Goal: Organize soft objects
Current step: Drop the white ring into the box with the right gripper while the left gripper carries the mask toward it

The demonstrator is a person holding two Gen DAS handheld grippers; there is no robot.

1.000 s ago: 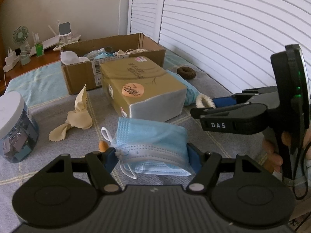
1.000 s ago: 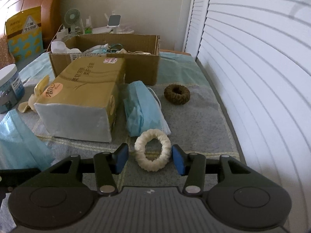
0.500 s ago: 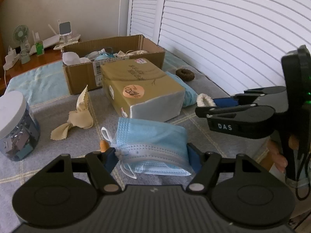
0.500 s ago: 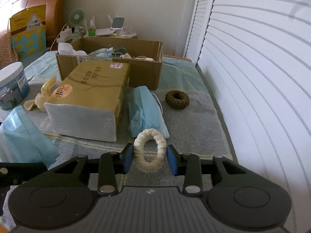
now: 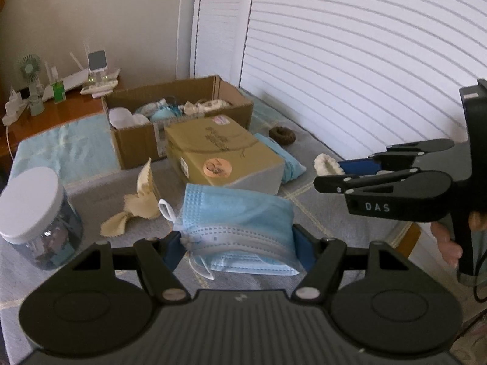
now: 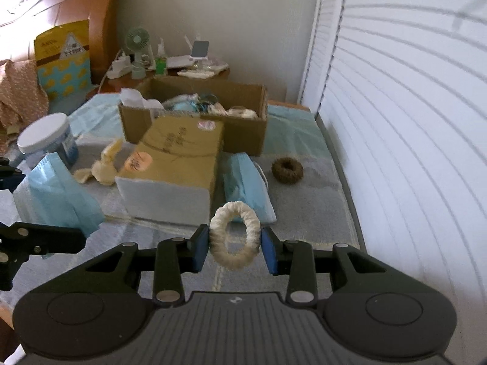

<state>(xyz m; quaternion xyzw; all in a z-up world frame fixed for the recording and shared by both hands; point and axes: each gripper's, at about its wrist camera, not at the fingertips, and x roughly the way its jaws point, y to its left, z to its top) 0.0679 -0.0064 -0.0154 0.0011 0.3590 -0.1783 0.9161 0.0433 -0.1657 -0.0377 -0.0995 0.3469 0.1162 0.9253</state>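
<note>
Right gripper clenched on a cream scrunchie, blue pads pressed against both sides of the ring, squeezed into an upright oval and held clear of the grey bedspread; jaws just closed in on it. Left gripper clamped across a folded blue face mask, one pad at each end of the pleated edge, white ear loop hanging out at the left. Seen from the left wrist, right gripper off to the right with the scrunchie at its tip, a hand on its handle. Just beyond the scrunchie, a second blue mask flat on the bedspread, pressed against the right side of a tan tissue pack. Further right, apart from the mask, a brown scrunchie. Left of the pack, a crumpled cream cloth, and beyond that a jar with a white lid. Behind the pack, at the far end, an open cardboard box with soft items already inside, on a pale blue sheet. Far left, a wooden side table with a small green fan. White slatted shutters along the whole right side.
</note>
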